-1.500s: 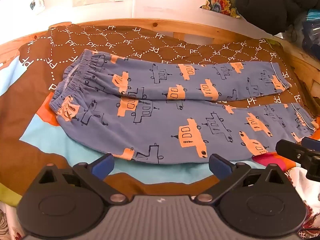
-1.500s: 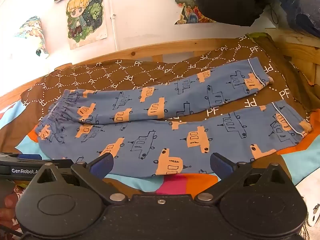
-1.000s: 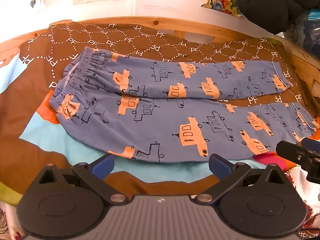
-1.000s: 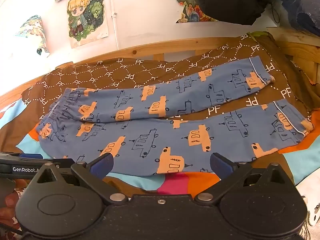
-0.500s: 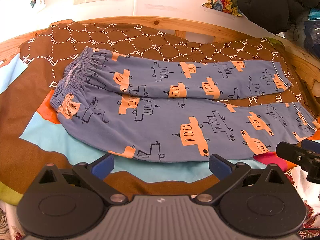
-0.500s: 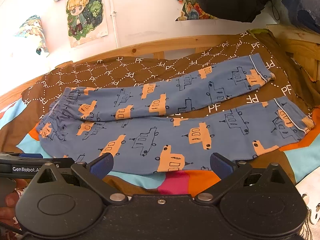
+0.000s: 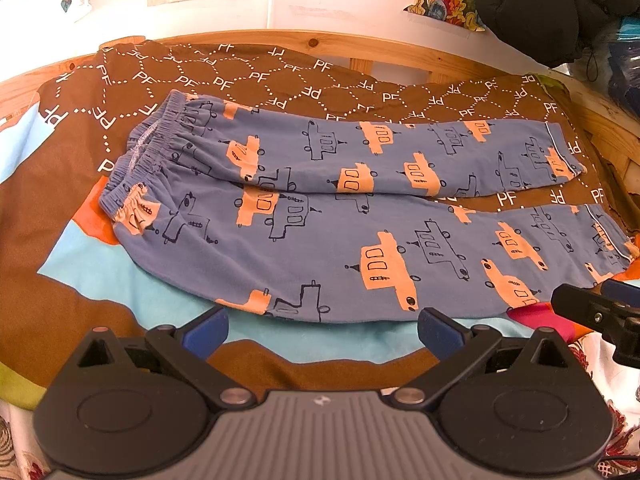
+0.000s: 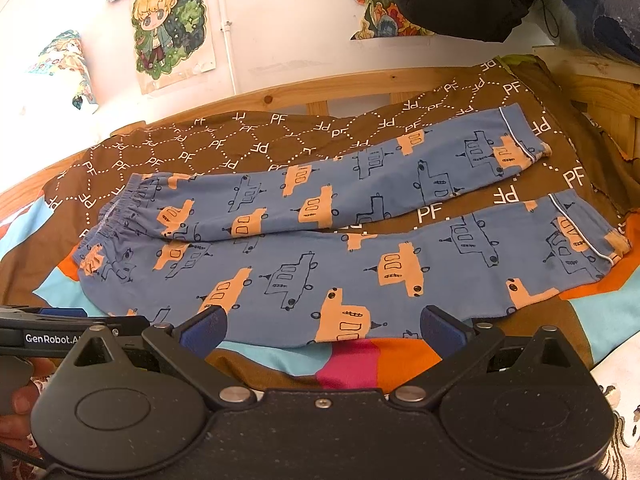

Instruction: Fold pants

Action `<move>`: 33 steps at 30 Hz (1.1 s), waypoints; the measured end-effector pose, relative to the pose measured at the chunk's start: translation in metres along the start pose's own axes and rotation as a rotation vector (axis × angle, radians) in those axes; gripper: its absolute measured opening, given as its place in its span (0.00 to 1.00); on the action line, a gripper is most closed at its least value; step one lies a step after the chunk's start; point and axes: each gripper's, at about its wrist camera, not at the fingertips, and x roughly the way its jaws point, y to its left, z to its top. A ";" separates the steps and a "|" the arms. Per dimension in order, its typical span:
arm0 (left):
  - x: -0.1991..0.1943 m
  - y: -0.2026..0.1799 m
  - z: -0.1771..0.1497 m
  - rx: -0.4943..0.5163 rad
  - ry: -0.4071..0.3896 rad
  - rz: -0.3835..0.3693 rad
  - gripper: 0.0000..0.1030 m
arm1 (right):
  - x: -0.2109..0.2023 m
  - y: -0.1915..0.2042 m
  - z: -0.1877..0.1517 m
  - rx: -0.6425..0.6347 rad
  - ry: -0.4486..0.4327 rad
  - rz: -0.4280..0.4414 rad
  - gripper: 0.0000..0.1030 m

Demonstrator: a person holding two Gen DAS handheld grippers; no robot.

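Blue pants (image 7: 320,216) with orange and outlined car prints lie flat on a bed, waistband (image 7: 136,172) at the left, both legs stretched to the right with cuffs (image 7: 560,156) apart. They also show in the right wrist view (image 8: 340,240). My left gripper (image 7: 322,326) is open and empty, just short of the near leg's lower edge. My right gripper (image 8: 322,326) is open and empty, at the near leg's lower edge. Each gripper shows in the other's view: the right one (image 7: 600,316), the left one (image 8: 60,332).
A brown bedspread (image 7: 256,76) with white "PF" hexagon print and coloured patches covers the bed. A wooden bed rail (image 7: 360,46) runs along the far side and right. A black garment (image 7: 540,4) hangs at the upper right. Posters (image 8: 168,28) hang on the white wall.
Both views have crept slightly nearer the pants. Both grippers stay open and the pants have not moved.
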 end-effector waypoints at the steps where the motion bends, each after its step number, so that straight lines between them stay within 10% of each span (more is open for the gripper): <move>1: 0.000 0.000 0.000 0.001 0.000 0.001 1.00 | 0.000 0.000 0.000 0.000 0.000 0.000 0.99; 33: 0.019 0.006 0.011 -0.009 0.044 -0.012 1.00 | 0.005 -0.012 0.008 0.058 0.003 0.008 1.00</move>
